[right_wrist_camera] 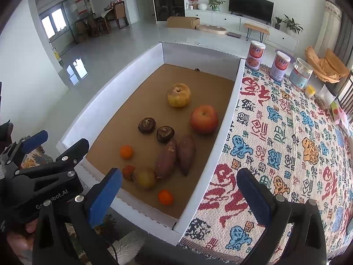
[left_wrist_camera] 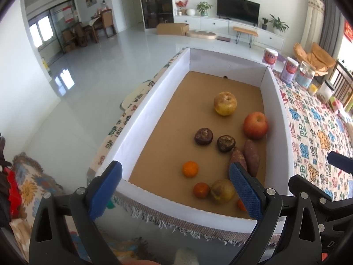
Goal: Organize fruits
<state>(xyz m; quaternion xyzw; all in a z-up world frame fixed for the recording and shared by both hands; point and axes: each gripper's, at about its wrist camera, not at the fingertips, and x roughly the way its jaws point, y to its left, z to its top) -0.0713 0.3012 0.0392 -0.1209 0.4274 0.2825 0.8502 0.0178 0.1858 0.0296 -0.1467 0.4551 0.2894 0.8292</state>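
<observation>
A white-walled box (left_wrist_camera: 141, 119) (right_wrist_camera: 222, 141) with a brown cardboard floor holds the fruit. Inside lie a yellow apple (left_wrist_camera: 225, 103) (right_wrist_camera: 178, 95), a red apple (left_wrist_camera: 255, 125) (right_wrist_camera: 204, 119), two dark shrivelled fruits (left_wrist_camera: 203, 136) (right_wrist_camera: 147, 125), two sweet potatoes (left_wrist_camera: 252, 157) (right_wrist_camera: 186, 154), a small yellowish pear (left_wrist_camera: 221, 191) (right_wrist_camera: 145, 178) and several small oranges (left_wrist_camera: 190, 169) (right_wrist_camera: 165, 197). My left gripper (left_wrist_camera: 174, 187) is open and empty above the box's near wall. My right gripper (right_wrist_camera: 178, 195) is open and empty over the box's near right corner.
The box sits on a patterned tablecloth (right_wrist_camera: 286, 143). Two white-lidded cans (right_wrist_camera: 255, 54) and a glass jar (right_wrist_camera: 300, 73) stand at the table's far right. A floral blanket (left_wrist_camera: 28, 187) lies to the left. Bare floor lies beyond the table.
</observation>
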